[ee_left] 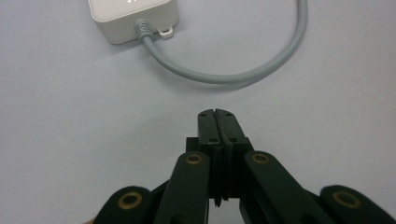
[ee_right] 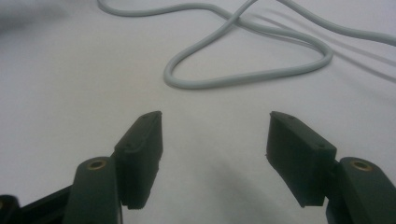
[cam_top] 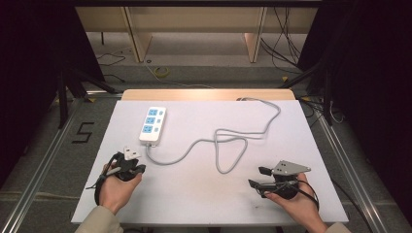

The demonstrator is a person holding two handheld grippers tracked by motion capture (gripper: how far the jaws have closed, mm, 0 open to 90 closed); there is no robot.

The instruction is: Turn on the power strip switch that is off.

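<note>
A white power strip with blue sockets lies on the white table mat, left of centre and toward the far side. Its grey cable loops across the middle and runs off the far edge. My left gripper sits just in front of the strip's near end, shut with nothing between its jaws. In the left gripper view the pads press together, and the strip's end and cable lie ahead. My right gripper rests at the near right, open and empty, facing a cable loop.
The mat covers a wooden table whose far edge shows beyond it. Metal frame rails run along both sides. Loose wires and wooden furniture legs stand on the floor behind the table.
</note>
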